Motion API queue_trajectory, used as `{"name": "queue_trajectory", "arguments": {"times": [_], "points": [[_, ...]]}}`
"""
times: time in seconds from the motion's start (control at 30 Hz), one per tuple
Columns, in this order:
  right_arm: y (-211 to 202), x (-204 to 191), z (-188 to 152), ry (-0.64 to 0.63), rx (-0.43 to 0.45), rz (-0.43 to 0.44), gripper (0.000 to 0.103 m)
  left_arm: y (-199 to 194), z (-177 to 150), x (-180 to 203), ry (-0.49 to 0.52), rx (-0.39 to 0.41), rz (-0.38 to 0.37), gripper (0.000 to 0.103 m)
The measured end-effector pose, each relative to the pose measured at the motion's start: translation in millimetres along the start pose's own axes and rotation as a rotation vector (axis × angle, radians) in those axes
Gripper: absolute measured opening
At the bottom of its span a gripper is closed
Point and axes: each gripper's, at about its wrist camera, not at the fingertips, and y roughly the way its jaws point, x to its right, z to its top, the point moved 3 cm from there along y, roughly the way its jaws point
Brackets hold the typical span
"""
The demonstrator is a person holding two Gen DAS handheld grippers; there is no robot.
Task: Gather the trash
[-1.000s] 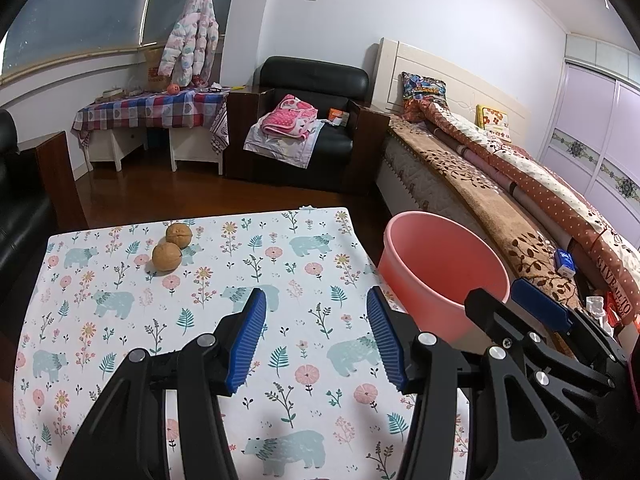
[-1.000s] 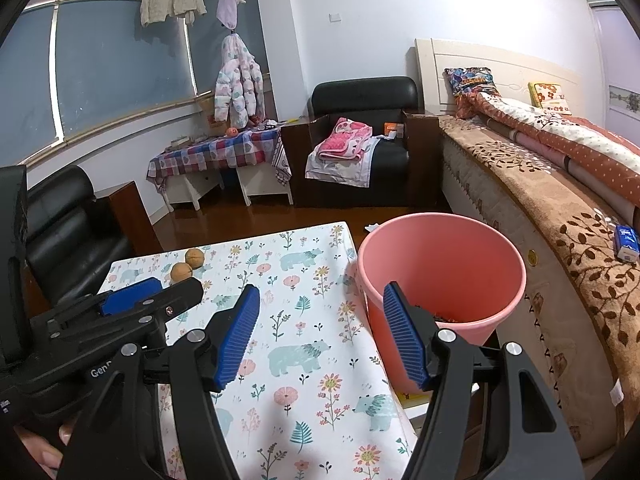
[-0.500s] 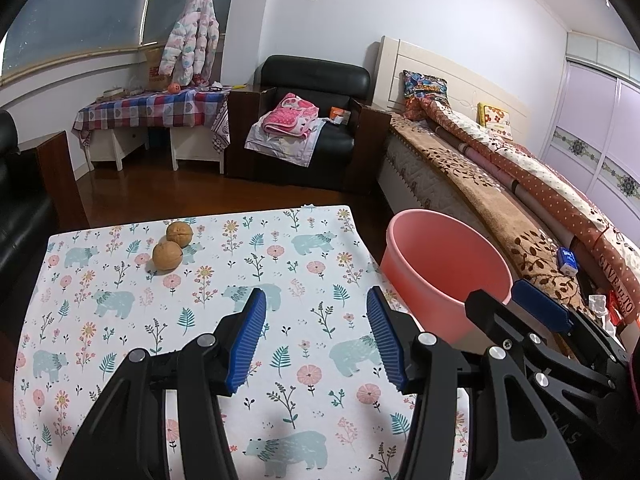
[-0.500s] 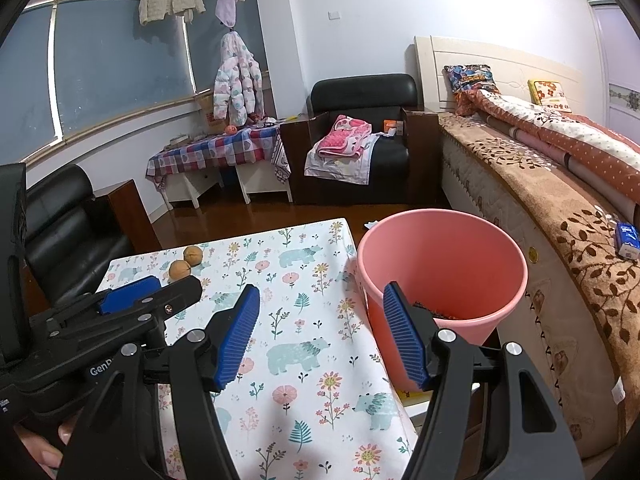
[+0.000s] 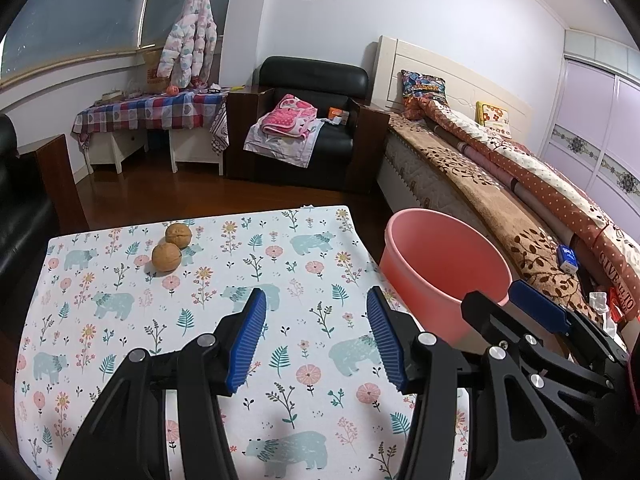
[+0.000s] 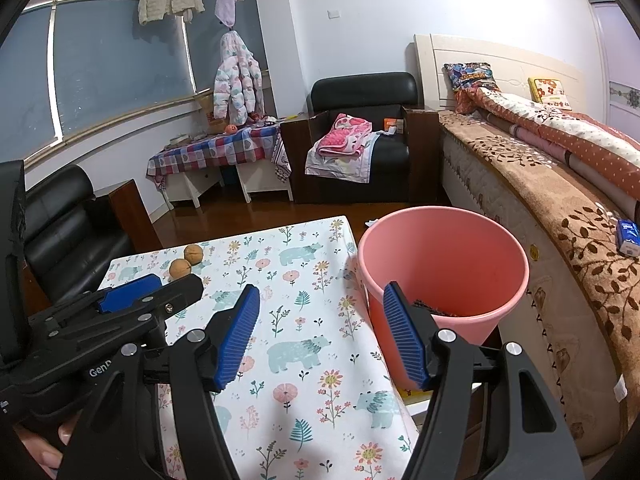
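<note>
Walnuts (image 5: pixel 172 248) lie well beyond both grippers' spread, empty fingers (image 5: pixel 246 340).

Home bedroom: bed (image 5: pixel 500 168), armchair (image 5: pixel 316 120), hung jacket (image 5: pixel 188 36)

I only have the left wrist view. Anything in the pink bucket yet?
Observer: Yes. The right wrist view looks into the pink bucket and shows dark bits lying at its bottom.
Operator: What's beside the bucket on the floor?
Observer: A small white scrap lies on the wooden floor just behind its rim, at the table's far corner.
Operator: Is my right gripper holding anything?
Observer: No. The right gripper is open and empty, over the table's edge next to the bucket.
Operator: And the left hand?
Observer: Fingertips show under the left gripper.
</note>
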Motion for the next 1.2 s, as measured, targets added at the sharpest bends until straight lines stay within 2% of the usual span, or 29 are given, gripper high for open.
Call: {"name": "queue_trajectory", "arguments": {"times": [1.2], "points": [[-2.1,-5.1,-7.3,-0.001,0.016,0.009,0.065,3.3,-2.4,-0.4,0.002,-0.005,-0.002,0.052]]}}
